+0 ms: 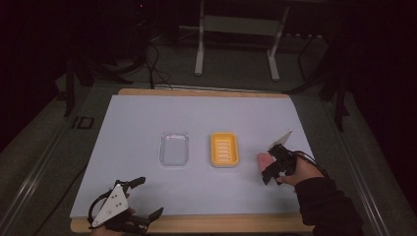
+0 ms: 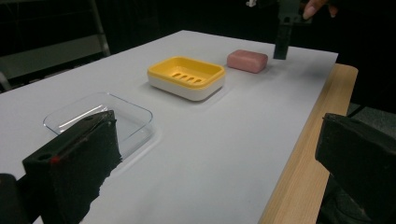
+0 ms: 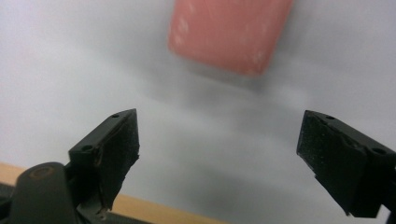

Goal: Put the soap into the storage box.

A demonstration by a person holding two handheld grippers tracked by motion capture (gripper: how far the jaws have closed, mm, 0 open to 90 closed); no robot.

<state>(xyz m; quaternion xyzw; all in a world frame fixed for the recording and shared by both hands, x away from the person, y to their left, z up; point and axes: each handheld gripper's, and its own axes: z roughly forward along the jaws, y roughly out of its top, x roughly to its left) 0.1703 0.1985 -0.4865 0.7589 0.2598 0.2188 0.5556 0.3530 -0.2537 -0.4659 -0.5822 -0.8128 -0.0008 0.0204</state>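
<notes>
a white sheet [image 1: 196, 118] covers the wooden bench [image 1: 206, 92]. near its middle a clear plastic tray [image 1: 174, 148] lies beside a yellow soap dish [image 1: 224, 149], the two apart. a pink soap bar [image 1: 265, 160] lies flat on the sheet to the right of the dish, apart from it. the right gripper [image 1: 271, 169] hangs just beside the bar, its fingers [image 3: 112, 149] spread wide with nothing between them; the bar looks blurred in the right gripper view, so whether anything touches it is hard to tell. the left gripper [image 1: 140, 199] sits at the bench's near edge, well apart from the tray, fingers [image 2: 74, 158] released and empty.
</notes>
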